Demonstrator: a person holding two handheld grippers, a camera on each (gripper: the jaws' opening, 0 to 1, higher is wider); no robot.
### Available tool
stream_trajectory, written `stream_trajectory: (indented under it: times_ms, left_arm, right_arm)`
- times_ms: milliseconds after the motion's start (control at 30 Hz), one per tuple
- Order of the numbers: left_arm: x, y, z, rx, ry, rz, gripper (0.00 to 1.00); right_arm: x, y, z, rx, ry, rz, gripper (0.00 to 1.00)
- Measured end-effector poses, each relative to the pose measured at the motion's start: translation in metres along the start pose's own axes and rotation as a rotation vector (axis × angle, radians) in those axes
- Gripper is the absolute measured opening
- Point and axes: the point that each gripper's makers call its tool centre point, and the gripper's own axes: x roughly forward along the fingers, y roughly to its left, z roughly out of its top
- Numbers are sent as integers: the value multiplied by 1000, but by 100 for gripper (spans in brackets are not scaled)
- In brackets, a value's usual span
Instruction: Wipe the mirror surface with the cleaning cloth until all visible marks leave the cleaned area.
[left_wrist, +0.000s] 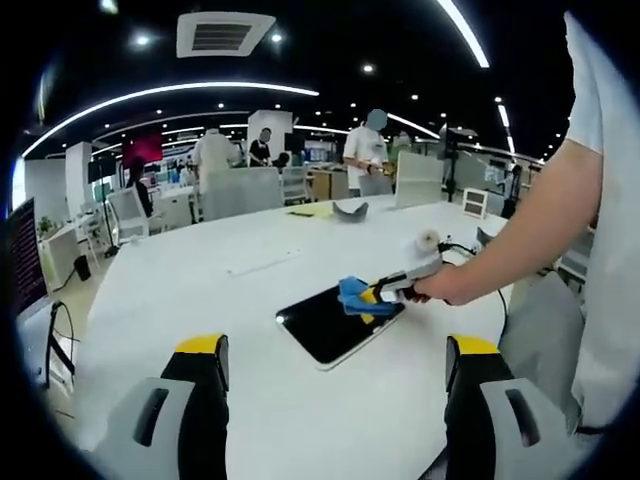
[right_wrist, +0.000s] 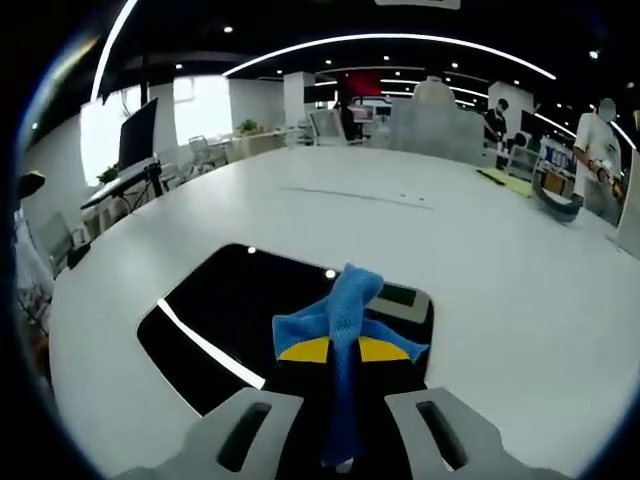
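While your right gripper (right_wrist: 343, 400) has its jaws closed on the blue cleaning cloth (right_wrist: 345, 320), the relation that matters is that the mirror (right_wrist: 225, 320) lies directly under and ahead of that cloth, so the wiping falls to your right hand. In the right gripper view the cloth bunches up between the yellow-tipped jaws and drapes onto the near end of the mirror, a dark rounded rectangle lying flat on the white table (right_wrist: 400, 230); its long axis runs away to the left of the claw, with the larger unwiped stretch on that side. In the left gripper view you can see the same thing from across: the right gripper (left_wrist: 385, 292) in your hand (left_wrist: 445, 285) presses the cloth (left_wrist: 355, 298) at the far right end of the mirror (left_wrist: 335, 325), whose long axis slants from near-centre up toward that hand. Your left gripper (left_wrist: 335, 375) hangs with jaws spread wide and holding nothing, short of the mirror's near edge and apart from it. My judgement is that the coming strokes should travel along the long axis, away from the cloth's present end. Marks on the glass are hard to make out, since it mostly reflects ceiling lights. No brand, label or legible writing appears on cloth, mirror or table.
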Motion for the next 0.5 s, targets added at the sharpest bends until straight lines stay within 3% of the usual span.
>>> stream_trajectory:
  times_ms: [500]
  left_arm:
    - [7, 7, 3, -2, -17, -18, 89]
  right_arm:
    - [7, 14, 4, 20, 13, 16, 3]
